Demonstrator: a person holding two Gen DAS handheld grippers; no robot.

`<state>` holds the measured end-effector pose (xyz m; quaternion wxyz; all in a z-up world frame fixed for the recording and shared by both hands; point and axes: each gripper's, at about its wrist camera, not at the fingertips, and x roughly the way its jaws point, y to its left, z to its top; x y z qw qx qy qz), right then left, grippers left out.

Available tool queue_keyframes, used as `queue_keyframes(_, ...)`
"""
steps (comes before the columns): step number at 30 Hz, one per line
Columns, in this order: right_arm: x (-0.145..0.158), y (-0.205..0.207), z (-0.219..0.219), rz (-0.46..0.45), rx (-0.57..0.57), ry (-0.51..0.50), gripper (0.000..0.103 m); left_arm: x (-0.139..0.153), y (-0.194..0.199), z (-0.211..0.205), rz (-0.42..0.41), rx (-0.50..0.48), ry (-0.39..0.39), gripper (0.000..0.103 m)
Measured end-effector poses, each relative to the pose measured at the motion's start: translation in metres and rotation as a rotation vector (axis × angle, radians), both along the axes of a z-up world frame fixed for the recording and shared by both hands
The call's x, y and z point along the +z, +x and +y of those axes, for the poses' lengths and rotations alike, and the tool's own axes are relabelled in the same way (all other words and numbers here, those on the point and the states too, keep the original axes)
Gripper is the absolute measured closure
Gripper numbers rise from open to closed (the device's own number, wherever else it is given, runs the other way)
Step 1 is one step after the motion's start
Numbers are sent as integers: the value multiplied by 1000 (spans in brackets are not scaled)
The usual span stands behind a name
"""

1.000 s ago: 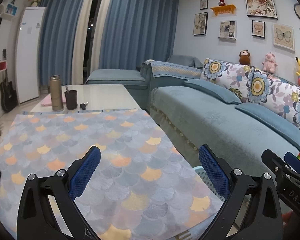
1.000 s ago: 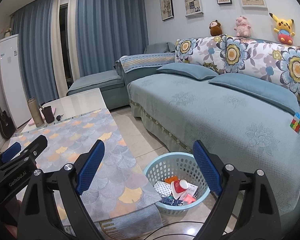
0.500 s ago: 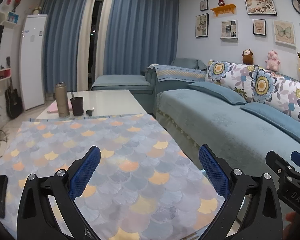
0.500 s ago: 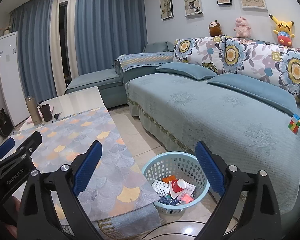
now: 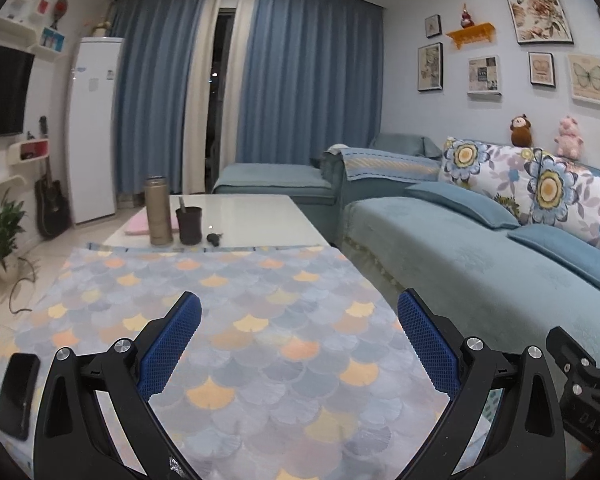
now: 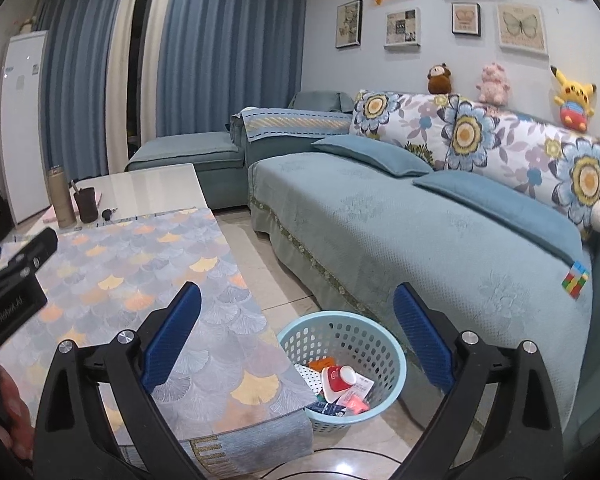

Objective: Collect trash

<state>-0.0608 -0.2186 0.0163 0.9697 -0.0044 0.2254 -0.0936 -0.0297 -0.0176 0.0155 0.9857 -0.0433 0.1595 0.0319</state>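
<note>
Progress: late | laundry-style basket [image 6: 342,368] at 5 o'clock holds wrappers, bottle | tablecloth [image 5: 240,320] bare of trash | left gripper [image 5: 300,344] apart, empty | right gripper [image 6: 298,340] opening, empty.

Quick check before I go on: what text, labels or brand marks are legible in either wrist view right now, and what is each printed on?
"GenRobot.AI": white letters on the left gripper body, seen in the right wrist view.
"DAS": on the right gripper body, seen in the left wrist view; further letters cut off.
Wrappers in the blue basket: print too small to read.
Papers on the white fridge: blurred, unreadable.
Wall pictures: print too small to read.
</note>
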Motion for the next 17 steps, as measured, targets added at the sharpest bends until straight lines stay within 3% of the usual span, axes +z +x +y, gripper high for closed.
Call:
queue_keyframes(7,0,4,10,15,20,-2,10,1,0,7,-4,19,26,8)
queue_keyframes(17,-4,8,5,37,29,76,10,-3,7,24,30,12,-19,8)
